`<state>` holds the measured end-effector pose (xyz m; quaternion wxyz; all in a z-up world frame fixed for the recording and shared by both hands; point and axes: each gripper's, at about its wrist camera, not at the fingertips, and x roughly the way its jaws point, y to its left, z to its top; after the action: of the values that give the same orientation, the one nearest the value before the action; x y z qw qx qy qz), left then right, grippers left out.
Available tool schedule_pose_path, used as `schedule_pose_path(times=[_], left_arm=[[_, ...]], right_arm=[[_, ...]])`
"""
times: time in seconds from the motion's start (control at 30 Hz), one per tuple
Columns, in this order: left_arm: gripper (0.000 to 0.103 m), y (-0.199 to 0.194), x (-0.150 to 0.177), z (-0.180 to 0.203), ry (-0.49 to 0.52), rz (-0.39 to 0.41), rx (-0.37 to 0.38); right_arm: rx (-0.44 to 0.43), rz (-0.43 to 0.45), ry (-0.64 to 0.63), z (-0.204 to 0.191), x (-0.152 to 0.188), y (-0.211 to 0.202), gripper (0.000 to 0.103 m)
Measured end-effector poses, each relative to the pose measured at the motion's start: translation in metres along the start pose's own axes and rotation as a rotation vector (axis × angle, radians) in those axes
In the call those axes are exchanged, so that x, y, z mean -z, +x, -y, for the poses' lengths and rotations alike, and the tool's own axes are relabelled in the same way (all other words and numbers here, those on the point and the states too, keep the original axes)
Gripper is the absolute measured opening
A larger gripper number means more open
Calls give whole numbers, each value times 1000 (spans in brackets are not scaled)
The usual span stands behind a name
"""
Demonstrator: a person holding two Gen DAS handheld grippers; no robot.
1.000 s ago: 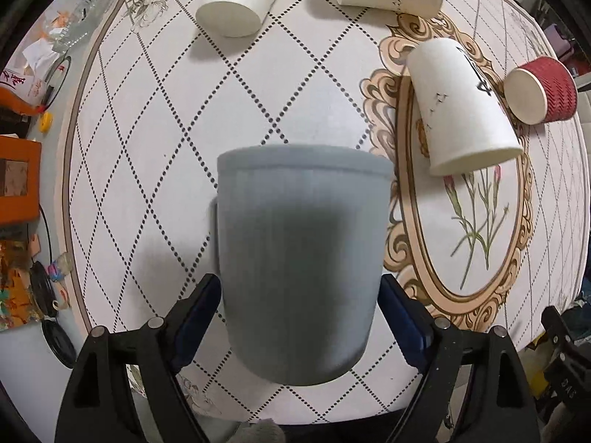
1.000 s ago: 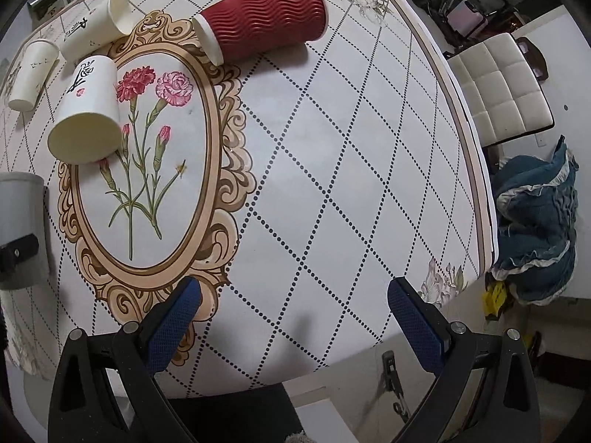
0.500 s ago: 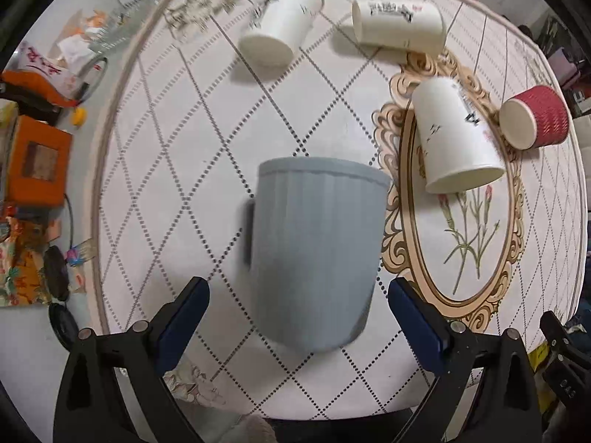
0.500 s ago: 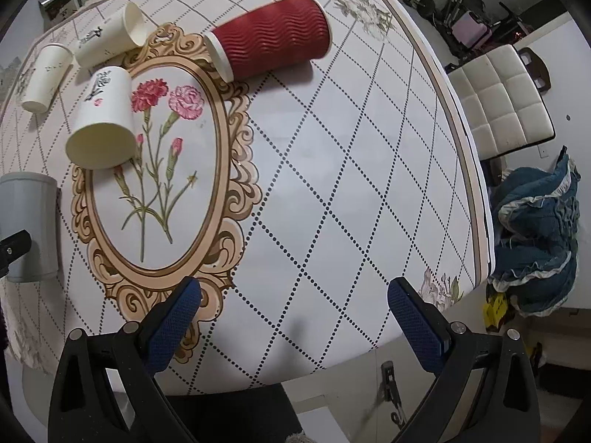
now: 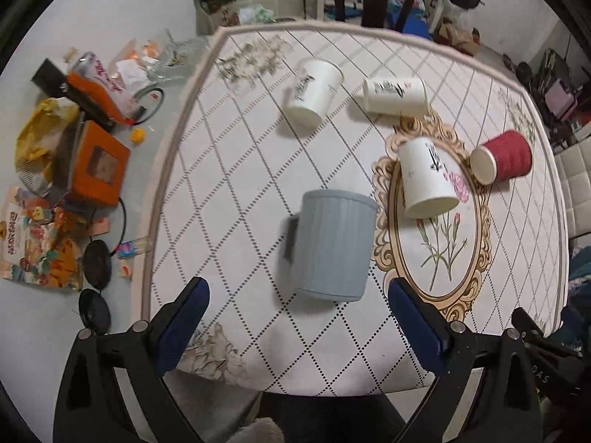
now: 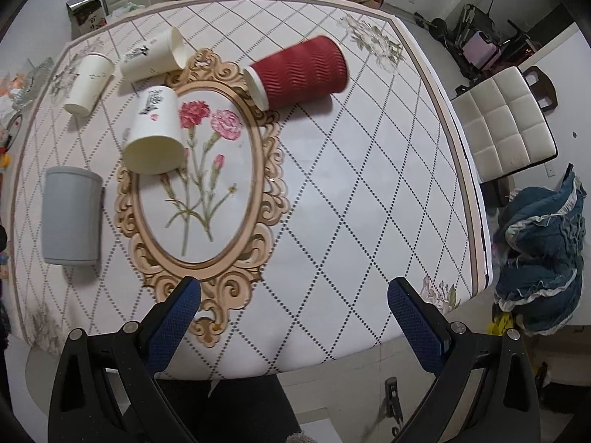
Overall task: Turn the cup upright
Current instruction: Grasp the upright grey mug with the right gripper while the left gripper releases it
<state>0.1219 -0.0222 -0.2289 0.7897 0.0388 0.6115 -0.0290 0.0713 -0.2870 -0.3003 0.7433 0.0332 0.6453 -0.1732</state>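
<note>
Near the table [image 5: 258, 170] edge our wide-open left gripper [image 5: 297, 319] flanked the gray mug [image 5: 332, 247]; a careless nudge could topple it.

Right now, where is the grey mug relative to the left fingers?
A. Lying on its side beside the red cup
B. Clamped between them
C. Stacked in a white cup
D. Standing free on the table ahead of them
D: the grey mug stands on the table, clear of the open left fingers.
</note>
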Motion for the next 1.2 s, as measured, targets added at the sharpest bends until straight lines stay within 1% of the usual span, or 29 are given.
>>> schedule_pose_path(times=[0.07,0.17,0.23,0.4,0.57,0.73,0.83,0.87,0.93,0.97,1.0,1.1,1.2], left_arm=[[99,-7,2,-12,-14,20,-11],[99,-7,6,-42,-27,45,-58],[99,3,8,-62,-30,28,-87],[99,39,19,-114,-69,-37,-125],[99,66,26,-146,-86,-79,-150],[99,88,26,-166,-110,-118,-143],[99,99,24,-171,-114,-136,-139],[99,102,23,-171,-111,-139,-138],[99,107,21,-171,-104,-144,-135],[99,109,20,-171,-100,-147,-132],[99,111,19,-171,-98,-149,-130],[99,115,16,-170,-90,-148,-124],[99,119,13,-168,-84,-150,-113]], right_arm=[[-11,8,-6,-9,-1,-8,102],[-41,16,-9,-27,-5,-19,102],[-54,16,-16,-42,-8,-25,102],[-105,-9,-52,-97,-20,-28,102],[-138,-43,-94,-155,-36,-16,102],[-172,-94,-132,-205,-53,5,102],[-191,-131,-144,-225,-61,20,99],[-192,-143,-147,-230,-63,26,95],[-196,-178,-155,-241,-66,39,92],[-200,-200,-158,-246,-68,46,87],[-199,-215,-160,-250,-69,51,86],[-158,-230,-179,-257,-71,63,84],[-164,-250,-166,-257,-73,69,84]])
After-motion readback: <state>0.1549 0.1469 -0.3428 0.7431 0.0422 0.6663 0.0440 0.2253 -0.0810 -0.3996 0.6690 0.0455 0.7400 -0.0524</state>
